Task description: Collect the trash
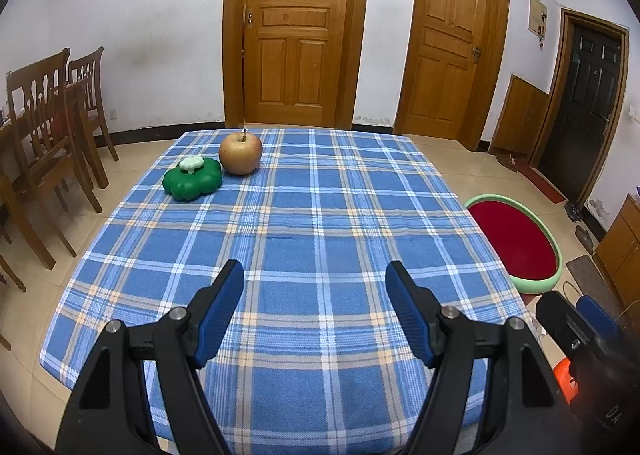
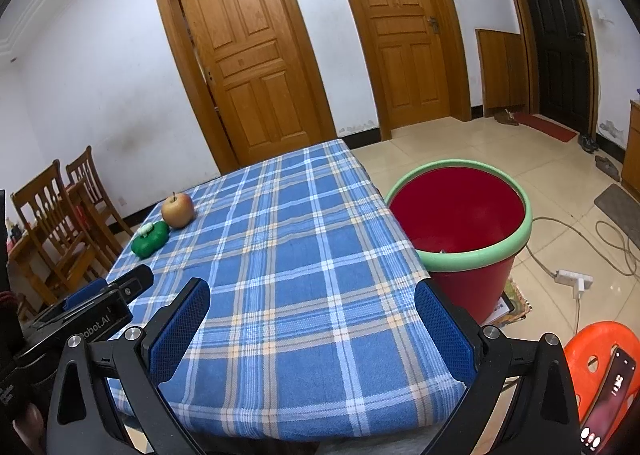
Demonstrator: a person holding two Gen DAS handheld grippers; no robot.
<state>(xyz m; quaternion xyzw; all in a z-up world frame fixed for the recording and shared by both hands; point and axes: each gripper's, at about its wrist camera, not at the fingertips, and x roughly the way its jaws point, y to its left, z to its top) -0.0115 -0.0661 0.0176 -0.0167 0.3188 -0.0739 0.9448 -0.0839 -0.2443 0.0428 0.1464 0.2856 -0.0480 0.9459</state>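
Red plastic bucket with pale green rim, right of frame beside the table; almost nothing visible inside. On the blue plaid tablecloth, upper left: one apple, one green clover-shaped toy, touching. Left gripper and right gripper both released, empty.

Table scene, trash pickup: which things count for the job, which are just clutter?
Job:
- apple
- green clover-shaped toy
- red bin with green rim
- left tongs and right tongs, both open and empty

Clutter:
- wooden chairs
- orange stool with phone
- power strip
- plaid tablecloth
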